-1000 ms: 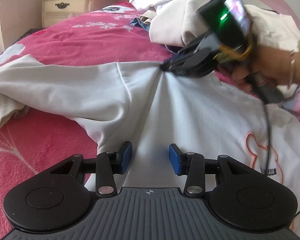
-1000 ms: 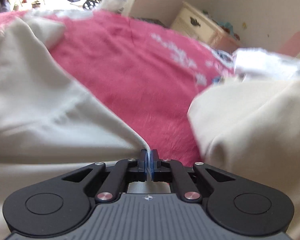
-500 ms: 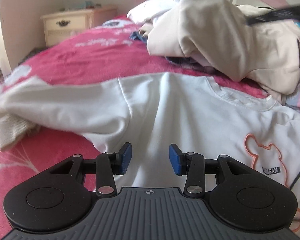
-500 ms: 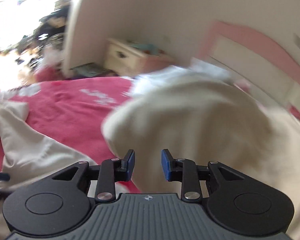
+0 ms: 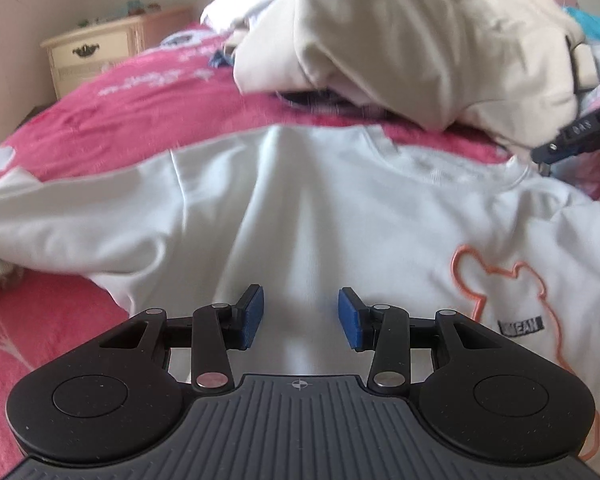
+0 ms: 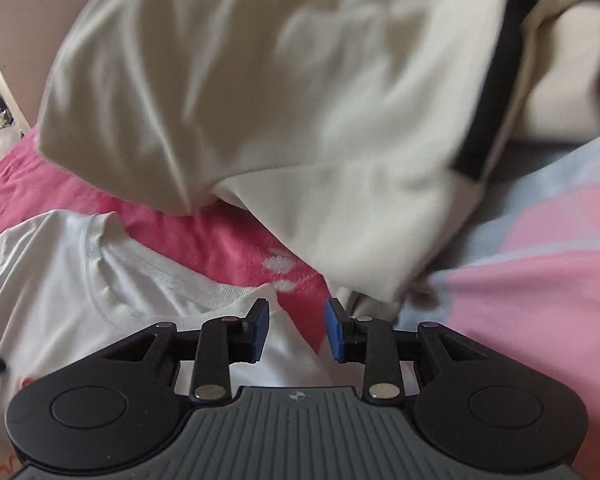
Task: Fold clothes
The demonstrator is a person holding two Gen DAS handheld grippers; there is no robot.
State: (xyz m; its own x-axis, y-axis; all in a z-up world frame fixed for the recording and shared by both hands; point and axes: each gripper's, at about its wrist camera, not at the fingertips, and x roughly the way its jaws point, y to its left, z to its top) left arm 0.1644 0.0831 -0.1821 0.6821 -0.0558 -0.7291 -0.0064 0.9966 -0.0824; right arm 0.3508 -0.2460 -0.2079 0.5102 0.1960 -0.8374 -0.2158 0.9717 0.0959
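So the white sweatshirt [image 5: 340, 216] is spread out flat on the pink bedspread [image 5: 148, 92], front side up — you can see the orange bear outline [image 5: 500, 280] with a little black label on the chest, and one sleeve stretched off to the left side of the left wrist view. Collar sits at the far edge, right by a heap of cream clothes [image 5: 400, 40] piled further back on the bed.

Left gripper [image 5: 300, 316] hangs over the middle of the sweatshirt with its blue pads apart, nothing pinched between them. Right gripper [image 6: 296, 328] is over by the collar and shoulder of the sweatshirt [image 6: 100, 280], jaws opening, and nothing is caught in there either — just fabric and bedspread showing below the gap. Its view is pretty blurry up top, mostly cream clothes [image 6: 260, 100] with a black stripe on one piece.

Cream nightstand [image 5: 96, 56] against the wall in the back corner. Part of the right gripper's black body pokes in at the right edge of the left wrist view.
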